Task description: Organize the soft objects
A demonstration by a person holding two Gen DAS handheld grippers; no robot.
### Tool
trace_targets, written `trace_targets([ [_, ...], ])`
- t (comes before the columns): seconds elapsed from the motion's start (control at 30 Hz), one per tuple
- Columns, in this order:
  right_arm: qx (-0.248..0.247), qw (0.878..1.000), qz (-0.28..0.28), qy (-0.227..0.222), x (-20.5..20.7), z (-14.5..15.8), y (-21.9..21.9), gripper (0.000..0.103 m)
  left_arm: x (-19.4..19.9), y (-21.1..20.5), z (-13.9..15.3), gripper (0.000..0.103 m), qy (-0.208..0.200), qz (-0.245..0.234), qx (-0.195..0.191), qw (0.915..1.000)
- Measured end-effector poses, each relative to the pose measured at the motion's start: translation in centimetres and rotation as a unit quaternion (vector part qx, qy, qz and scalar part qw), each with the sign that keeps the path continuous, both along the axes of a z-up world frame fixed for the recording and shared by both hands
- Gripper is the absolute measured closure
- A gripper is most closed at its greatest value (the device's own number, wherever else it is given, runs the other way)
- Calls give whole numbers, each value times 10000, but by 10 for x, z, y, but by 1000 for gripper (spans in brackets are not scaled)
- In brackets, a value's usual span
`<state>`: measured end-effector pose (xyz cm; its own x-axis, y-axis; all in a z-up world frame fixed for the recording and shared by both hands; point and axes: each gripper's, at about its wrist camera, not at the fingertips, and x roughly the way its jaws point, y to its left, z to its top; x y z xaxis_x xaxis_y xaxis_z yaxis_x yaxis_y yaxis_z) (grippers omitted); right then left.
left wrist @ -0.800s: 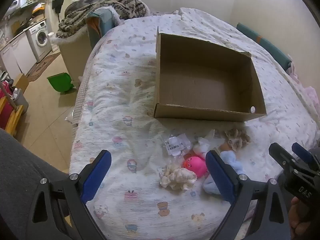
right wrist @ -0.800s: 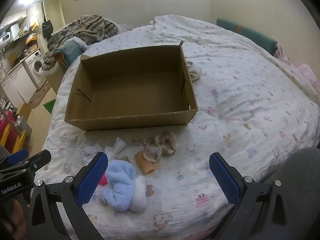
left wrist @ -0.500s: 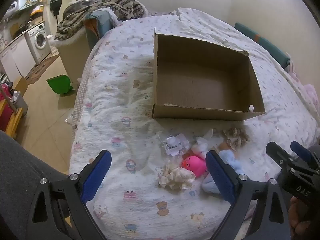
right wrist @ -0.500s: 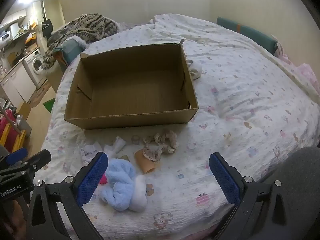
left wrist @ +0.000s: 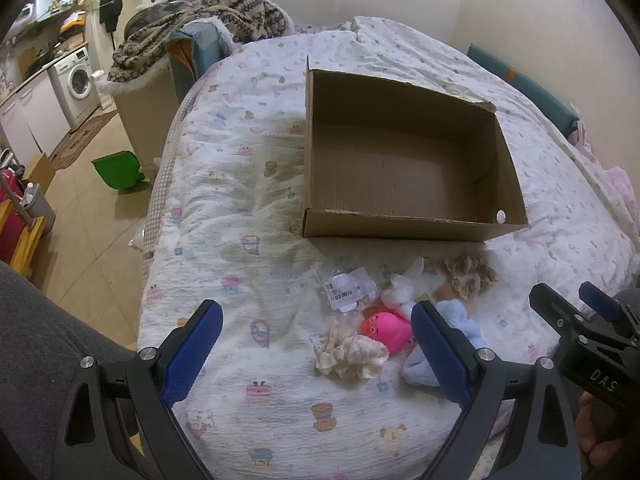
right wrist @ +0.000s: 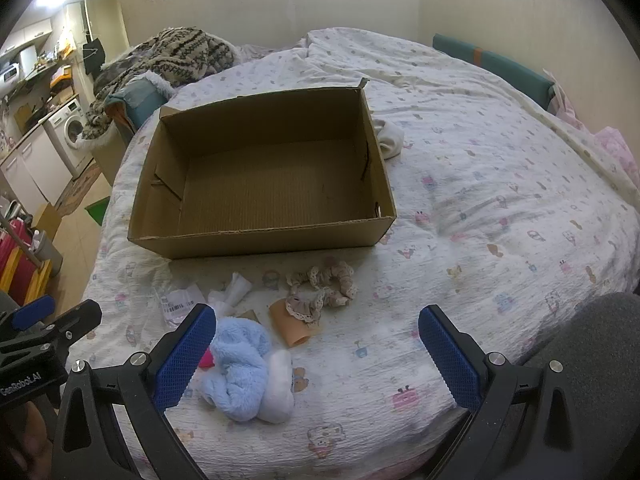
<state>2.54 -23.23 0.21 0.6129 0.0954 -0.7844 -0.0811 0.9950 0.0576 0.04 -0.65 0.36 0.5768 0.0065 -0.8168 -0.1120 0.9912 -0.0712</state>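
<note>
Soft objects lie in a loose cluster on the bed [left wrist: 248,184], just in front of the empty cardboard box [left wrist: 404,227]. Through the left wrist camera we see our left gripper [left wrist: 316,344] spread wide and holding nothing, with the cream scrunchie [left wrist: 352,354] and pink squishy toy [left wrist: 388,330] between its fingers but untouched. We should drop straight onto one item, not straddle two.

Through the right wrist camera, our right gripper [right wrist: 316,354] also stands fully apart and empty, the blue fluffy piece [right wrist: 244,368] just beside its left finger. We judge it should shift left to centre on it before closing, then lift clear of the box wall.
</note>
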Motion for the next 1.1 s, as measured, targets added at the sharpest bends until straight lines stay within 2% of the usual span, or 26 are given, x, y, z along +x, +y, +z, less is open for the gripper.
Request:
trace_targets([
  [1.1,-7,10000,-21,8,0,0,-1,0,0,1,-2,8,15,35,5,10000],
])
